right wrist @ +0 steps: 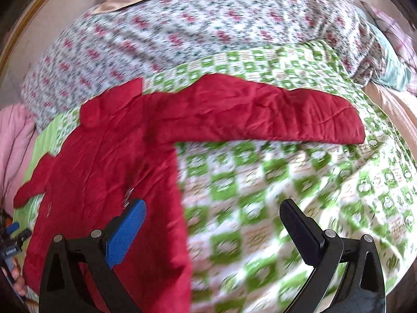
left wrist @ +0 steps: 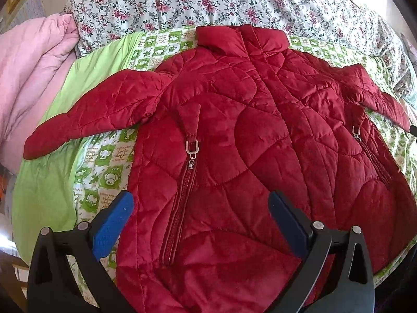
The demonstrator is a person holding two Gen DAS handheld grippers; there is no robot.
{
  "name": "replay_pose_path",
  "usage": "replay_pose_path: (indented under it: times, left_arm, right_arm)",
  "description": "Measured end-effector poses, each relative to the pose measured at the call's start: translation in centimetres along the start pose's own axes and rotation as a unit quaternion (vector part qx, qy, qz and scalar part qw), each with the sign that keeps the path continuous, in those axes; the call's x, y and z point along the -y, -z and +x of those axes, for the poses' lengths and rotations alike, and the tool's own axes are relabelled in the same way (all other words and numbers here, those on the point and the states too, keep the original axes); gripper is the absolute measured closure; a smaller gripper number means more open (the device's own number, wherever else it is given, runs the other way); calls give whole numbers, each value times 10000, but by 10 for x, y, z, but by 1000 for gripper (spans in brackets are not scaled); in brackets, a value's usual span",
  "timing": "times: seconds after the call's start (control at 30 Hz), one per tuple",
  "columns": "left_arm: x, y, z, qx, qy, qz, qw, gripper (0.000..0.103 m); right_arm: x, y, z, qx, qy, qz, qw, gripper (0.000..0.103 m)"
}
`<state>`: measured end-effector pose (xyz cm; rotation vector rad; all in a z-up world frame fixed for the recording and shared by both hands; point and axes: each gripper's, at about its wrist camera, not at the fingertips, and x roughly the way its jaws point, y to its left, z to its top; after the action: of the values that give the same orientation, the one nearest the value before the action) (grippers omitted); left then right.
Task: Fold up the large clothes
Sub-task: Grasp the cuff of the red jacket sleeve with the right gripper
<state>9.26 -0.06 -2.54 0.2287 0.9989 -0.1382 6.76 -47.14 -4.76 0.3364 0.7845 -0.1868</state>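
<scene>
A red quilted jacket [left wrist: 234, 135] lies flat and front up on a green-and-white patterned bedsheet [left wrist: 101, 161], both sleeves spread out and collar at the far side. My left gripper [left wrist: 200, 208] is open and empty, hovering over the jacket's lower left part near a pocket zipper [left wrist: 182, 203]. In the right wrist view the jacket [right wrist: 104, 161] fills the left side, with its right sleeve [right wrist: 273, 112] stretched out to the right. My right gripper [right wrist: 213, 214] is open and empty, above the jacket's right edge and the sheet [right wrist: 286, 182]. This view is blurred.
A floral quilt [left wrist: 208, 0] lies along the far side of the bed and shows in the right wrist view too [right wrist: 182, 31]. A pink duvet [left wrist: 31, 73] is bunched at the left. The other gripper and a hand [right wrist: 13, 260] show at the lower left.
</scene>
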Motion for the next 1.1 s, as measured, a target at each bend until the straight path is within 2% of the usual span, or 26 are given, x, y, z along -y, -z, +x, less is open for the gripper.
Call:
replay_pose_path:
  times: [0.2, 0.4, 0.57, 0.7, 0.87, 0.93, 1.0, 1.03, 1.1]
  left_arm:
    - [6, -6, 9, -55, -6, 81, 10000, 0]
    - [9, -10, 18, -129, -3, 103, 9999, 0]
    - [14, -12, 24, -180, -11, 174, 9997, 0]
    - [18, -13, 29, -223, -38, 231, 9995, 0]
    - [21, -15, 34, -246, -33, 219, 9995, 0]
    - [22, -16, 36, -245, -25, 207, 9995, 0]
    - [24, -17, 38, -248, -4, 208, 9995, 0]
    - [25, -18, 39, -252, 0, 214, 9995, 0]
    - [27, -19, 40, -245, 14, 237, 9994, 0]
  right_arm:
    - [52, -23, 27, 44, 174, 645, 9978, 0]
    - [105, -38, 48, 116, 27, 1474, 9890, 3]
    - [148, -48, 67, 135, -110, 2230, 9747, 24]
    - [182, -54, 83, 160, -217, 2786, 9600, 29]
    - [209, -55, 104, 136, -255, 3266, 9447, 42]
    - [215, -53, 108, 157, -340, 3468, 9372, 43]
    - [212, -55, 107, 225, -308, 3444, 9380, 43]
    - [210, -57, 107, 261, -275, 3358, 9412, 47]
    - [207, -62, 107, 323, -170, 3172, 9477, 70]
